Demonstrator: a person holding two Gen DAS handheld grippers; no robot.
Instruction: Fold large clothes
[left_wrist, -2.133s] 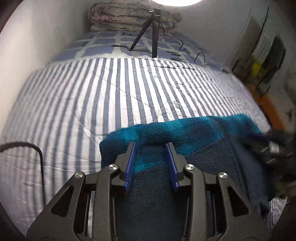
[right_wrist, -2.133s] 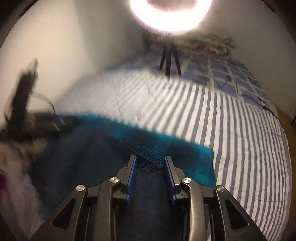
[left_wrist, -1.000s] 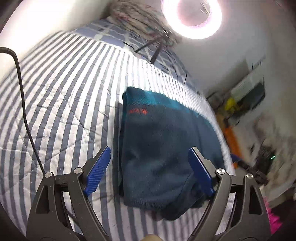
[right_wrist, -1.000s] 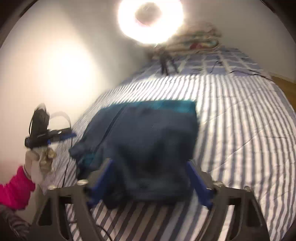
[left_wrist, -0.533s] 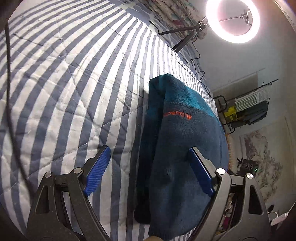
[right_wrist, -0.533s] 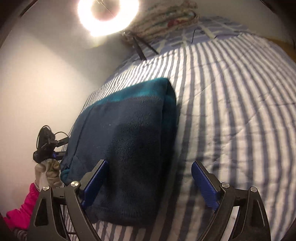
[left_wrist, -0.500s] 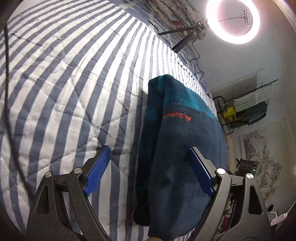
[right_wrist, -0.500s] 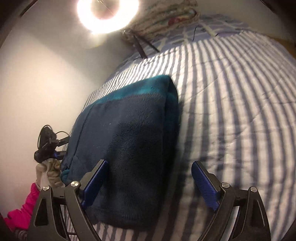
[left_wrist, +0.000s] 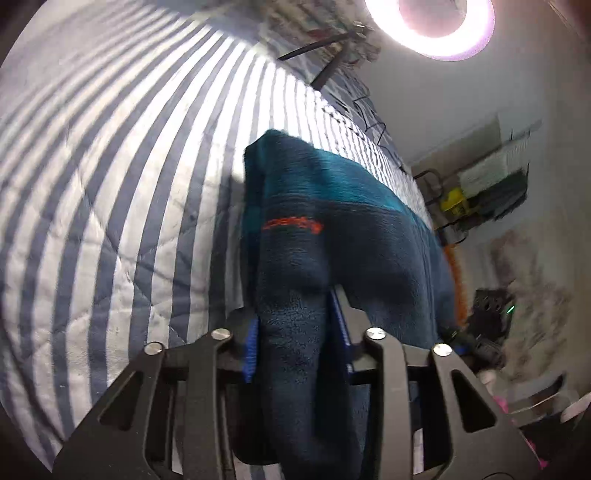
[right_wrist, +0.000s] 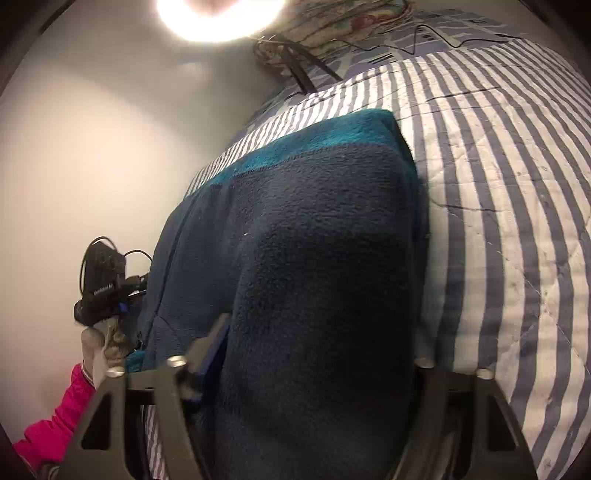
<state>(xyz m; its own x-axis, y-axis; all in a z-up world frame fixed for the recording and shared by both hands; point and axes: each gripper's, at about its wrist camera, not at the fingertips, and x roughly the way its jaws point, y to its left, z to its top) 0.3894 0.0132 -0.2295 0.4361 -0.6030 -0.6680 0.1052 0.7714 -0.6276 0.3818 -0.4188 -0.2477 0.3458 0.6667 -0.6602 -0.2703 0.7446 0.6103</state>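
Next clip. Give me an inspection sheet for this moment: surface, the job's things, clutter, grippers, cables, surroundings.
Surface: bed with a blue-and-white striped quilt.
Job's things: dark blue fleece with a teal band and orange lettering, folded, lying on the quilt.
Clutter: bundled floral bedding at the far end.
Grippers: left gripper closing, a fleece fold pinched between its pads; right gripper closing with a thick bulge of fleece between its jaws, contact hidden.
Cables: thin black leads across the far bedding.
Surroundings: ring light on a tripod, white wall, wire rack, pink sleeve.
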